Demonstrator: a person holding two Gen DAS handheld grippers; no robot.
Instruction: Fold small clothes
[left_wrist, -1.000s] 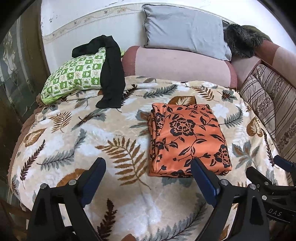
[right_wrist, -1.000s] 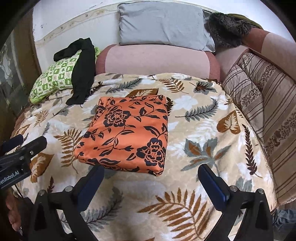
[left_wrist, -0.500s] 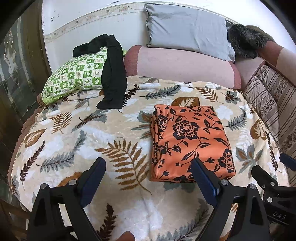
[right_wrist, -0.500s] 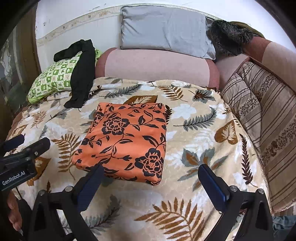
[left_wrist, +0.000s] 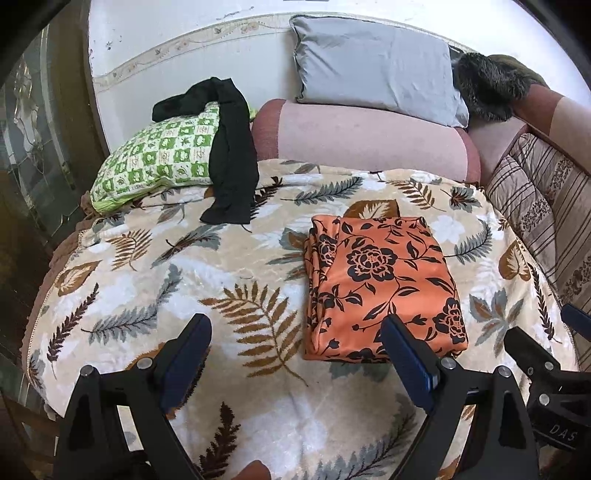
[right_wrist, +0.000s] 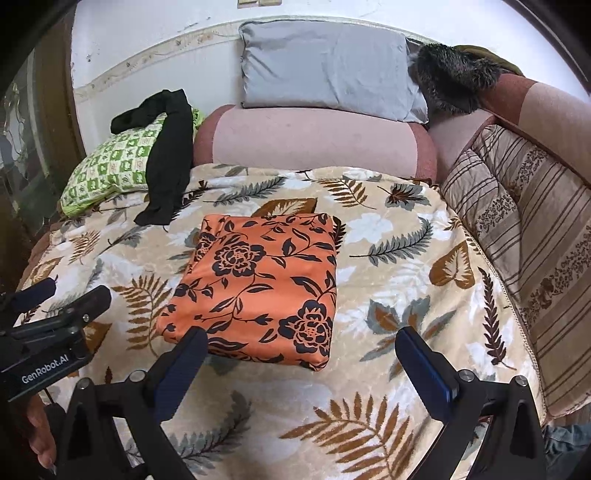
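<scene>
— Since the orange cloth with black flowers (right_wrist: 258, 291) already lies as a flat, squared packet near the middle of the leaf-patterned plush blanket (left_wrist: 155, 288), is that piece done?

— I judge so; its layered edges stack neatly on one side. What seems left is the limp black garment (left_wrist: 231, 155) draped over the green checked pillow (left_wrist: 155, 158) at the blanket's far left corner, still unfolded.

— And the tools?

— Left tool (left_wrist: 295, 354) and right tool (right_wrist: 301, 365) both hang with fingers apart, holding nothing, above the blanket's near edge.
</scene>
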